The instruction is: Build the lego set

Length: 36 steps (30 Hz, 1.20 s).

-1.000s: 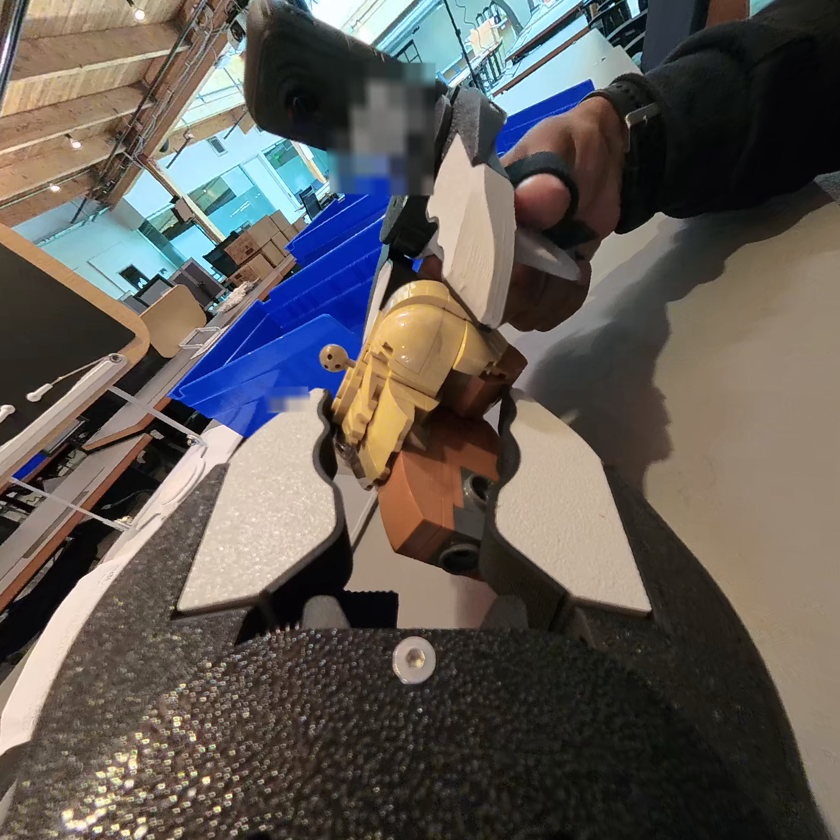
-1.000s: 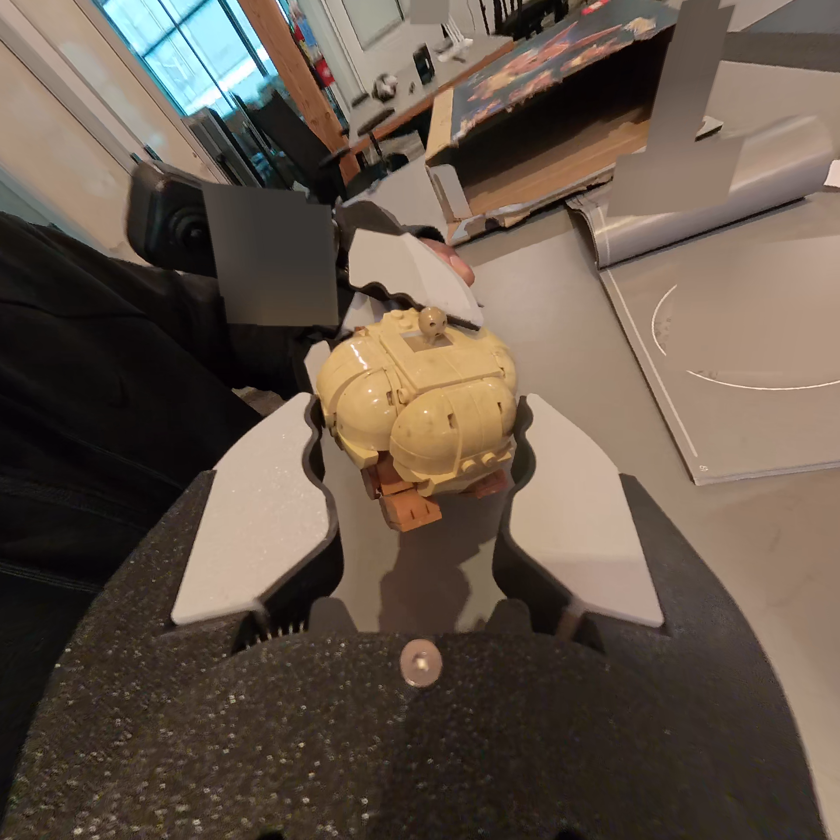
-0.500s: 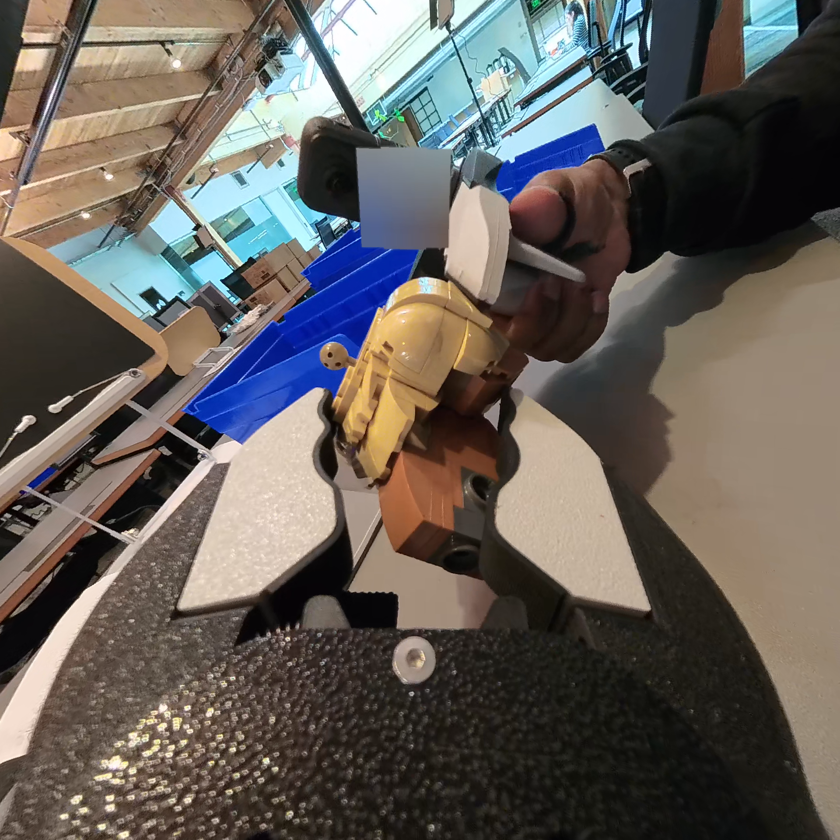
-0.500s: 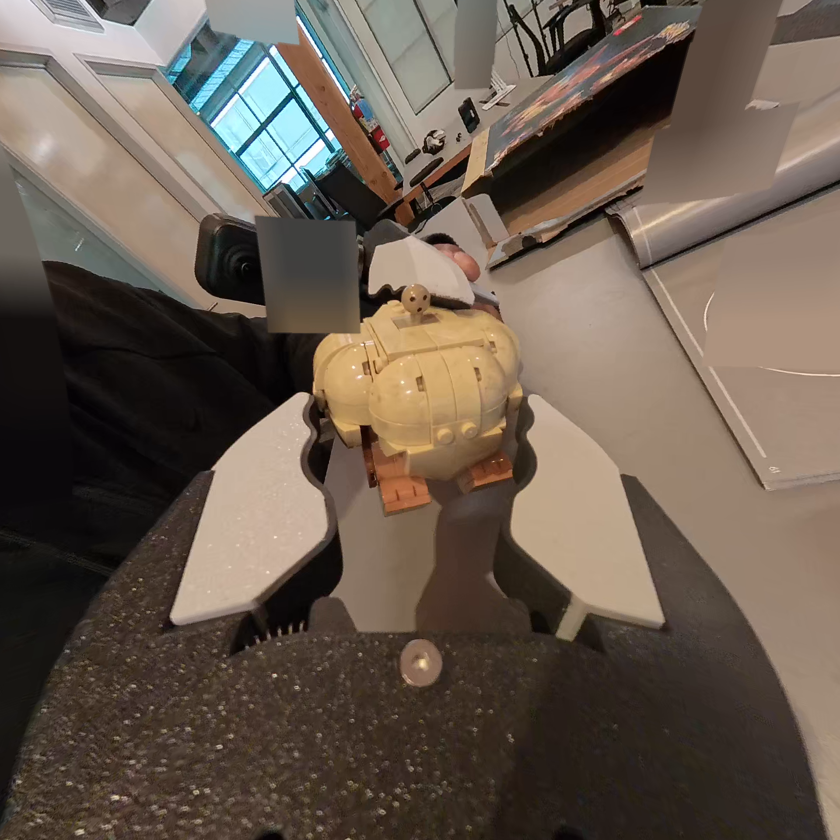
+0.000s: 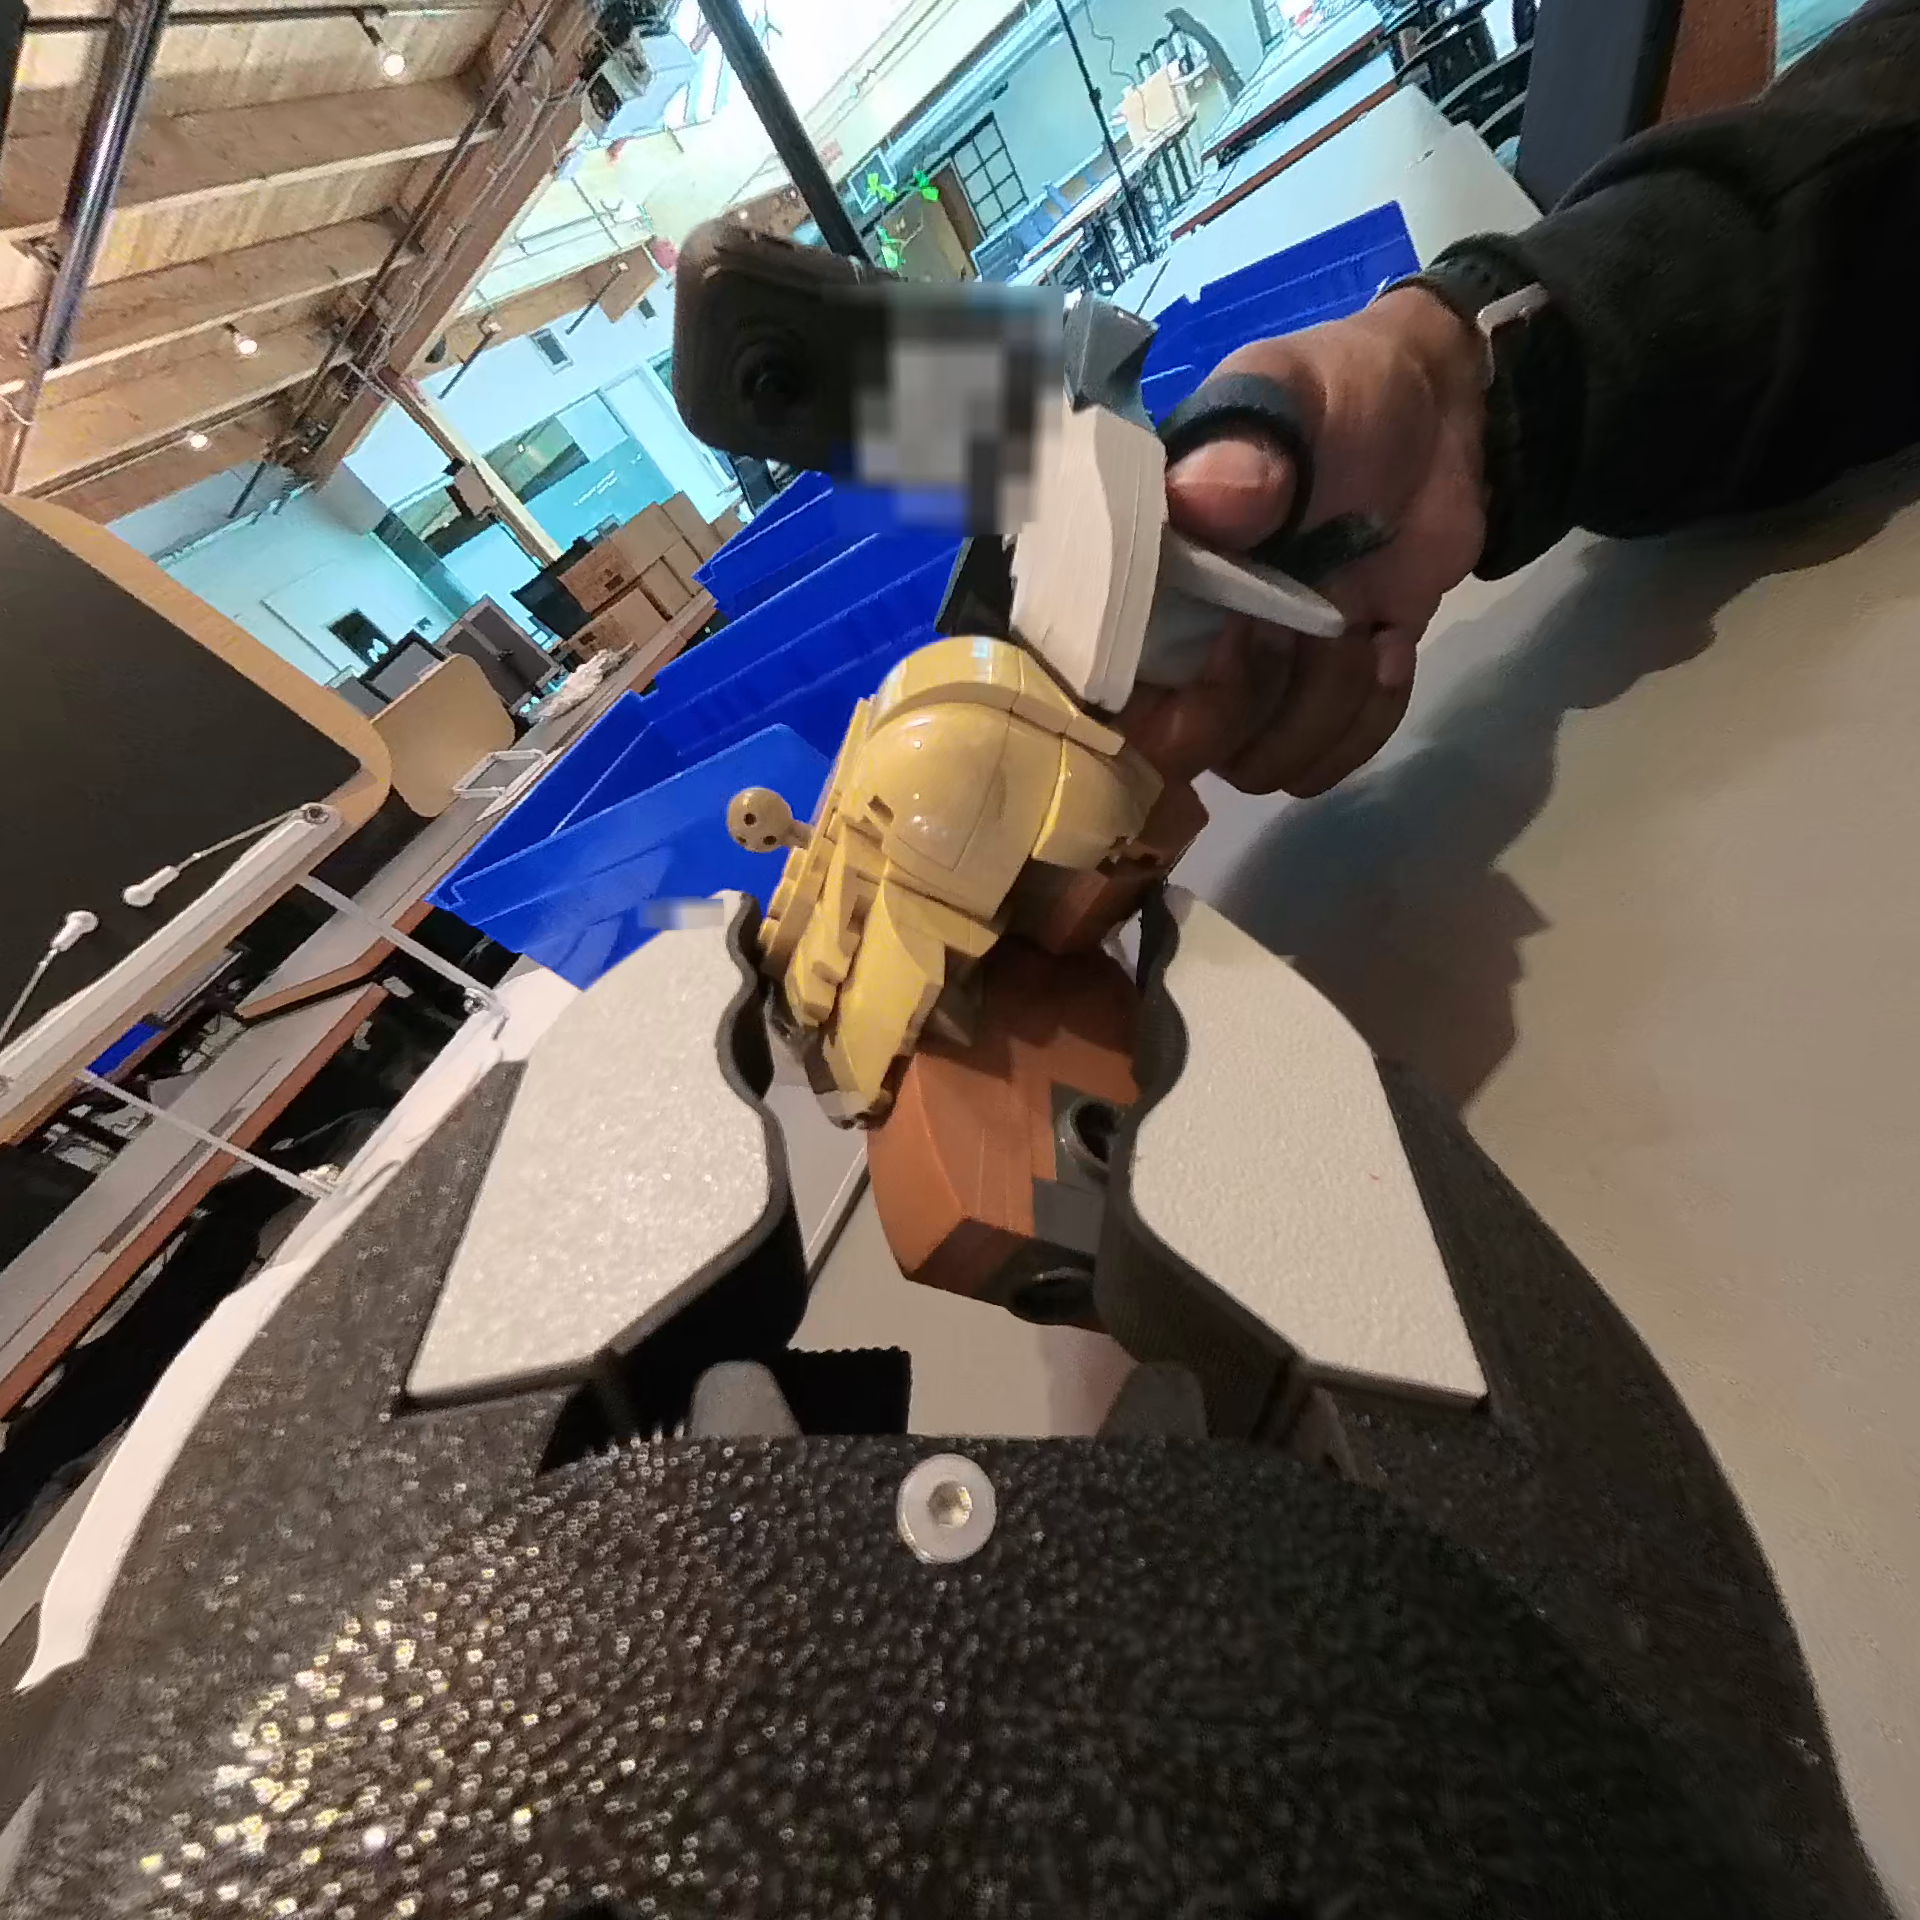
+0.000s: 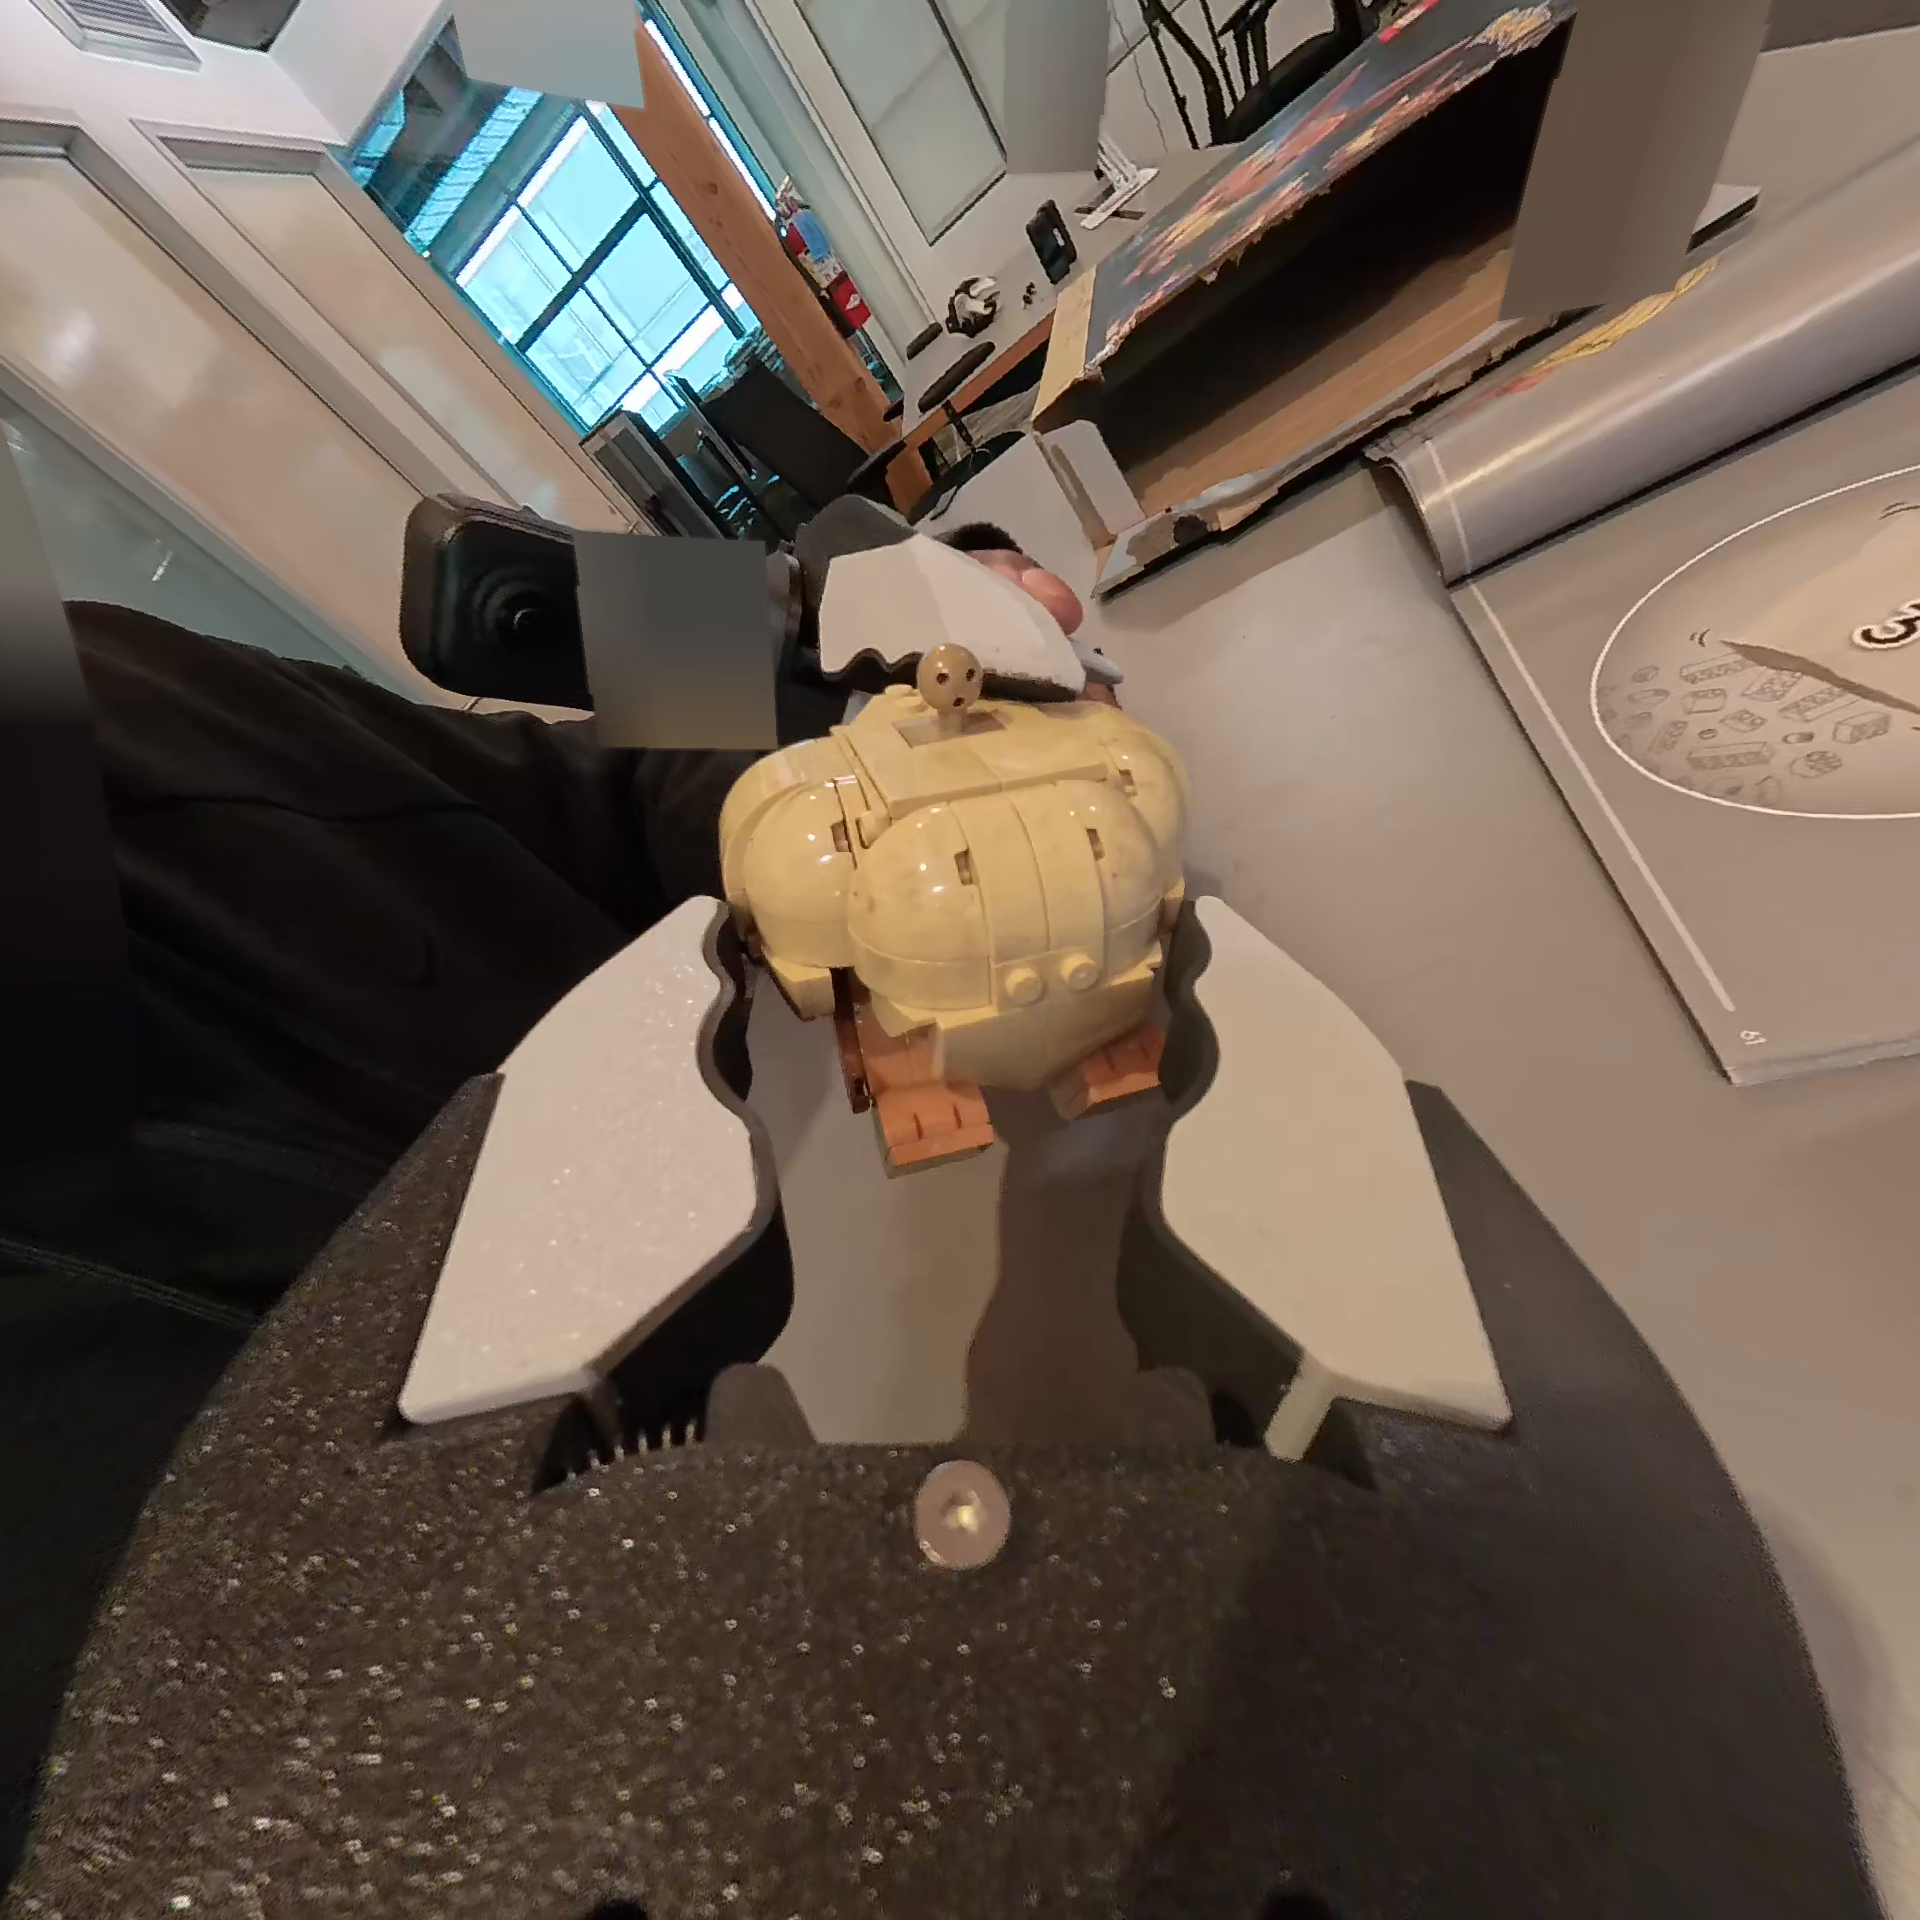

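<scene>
Left wrist view: left tongs [image 5: 951, 935] clamped on a brick model [image 5: 935, 831], tan domes on top and a brown base below. The near pad sits against the tan side, the far pad against the brown base. Model is tilted and lifted off the table [image 5: 1662, 935].

Right wrist view: right tongs [image 6: 956, 935] straddle the tan dome of the same model [image 6: 956, 862], fingertips right at its two sides. Cannot tell whether the pads press. A small knob [image 6: 949, 675] sticks up on the model's far side, with a finger of the left tongs just behind it.

Beyond the left tongs: a hand [image 5: 1351, 468] on the right tongs' handle, and blue bins [image 5: 644, 831] well back.

Beyond the right tongs: an open booklet [image 6: 1662, 727] flat to the right, a torn cardboard box [image 6: 1299, 364] farther off.
</scene>
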Available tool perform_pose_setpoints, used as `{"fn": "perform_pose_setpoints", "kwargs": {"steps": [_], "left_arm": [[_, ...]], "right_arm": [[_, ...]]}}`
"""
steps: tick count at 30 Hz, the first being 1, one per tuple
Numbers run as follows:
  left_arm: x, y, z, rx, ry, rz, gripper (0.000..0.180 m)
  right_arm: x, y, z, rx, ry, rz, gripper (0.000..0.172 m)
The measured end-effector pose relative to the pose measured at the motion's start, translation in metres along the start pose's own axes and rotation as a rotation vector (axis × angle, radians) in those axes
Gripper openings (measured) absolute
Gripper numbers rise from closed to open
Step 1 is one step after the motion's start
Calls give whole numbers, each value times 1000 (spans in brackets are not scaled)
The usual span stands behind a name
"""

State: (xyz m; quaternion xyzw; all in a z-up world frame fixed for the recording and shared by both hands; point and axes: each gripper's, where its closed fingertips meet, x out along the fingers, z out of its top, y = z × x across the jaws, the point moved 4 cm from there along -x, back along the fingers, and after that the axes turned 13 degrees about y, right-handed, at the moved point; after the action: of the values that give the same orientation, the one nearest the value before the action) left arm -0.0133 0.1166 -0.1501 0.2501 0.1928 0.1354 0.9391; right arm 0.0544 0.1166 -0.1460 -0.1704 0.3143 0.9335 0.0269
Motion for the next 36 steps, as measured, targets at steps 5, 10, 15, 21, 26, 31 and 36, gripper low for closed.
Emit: {"fn": "perform_pose_setpoints", "kwargs": {"steps": [5, 10, 15, 21, 26, 31, 36], "left_arm": [[1, 2, 0, -23, -1, -7, 68], [4, 1, -4, 3, 31, 2, 68], [5, 0, -5, 8, 35, -3, 68], [7, -1, -7, -7, 50, -21, 68], [8, -2, -10, -12, 67, -33, 68], [9, -3, -12, -11, 77, -40, 68], [9, -1, -12, -2, 75, -38, 68]], "right_arm": [[-1, -2, 1, 19, -23, 6, 80], [1, -4, 0, 37, -19, -1, 85], [1, -6, -2, 32, -10, -7, 82], [2, -10, -5, 52, -13, 14, 80], [3, -12, -7, 61, -1, 15, 79], [4, -13, -9, 64, 5, 14, 79], [3, -14, -7, 56, -21, 24, 79]]}}
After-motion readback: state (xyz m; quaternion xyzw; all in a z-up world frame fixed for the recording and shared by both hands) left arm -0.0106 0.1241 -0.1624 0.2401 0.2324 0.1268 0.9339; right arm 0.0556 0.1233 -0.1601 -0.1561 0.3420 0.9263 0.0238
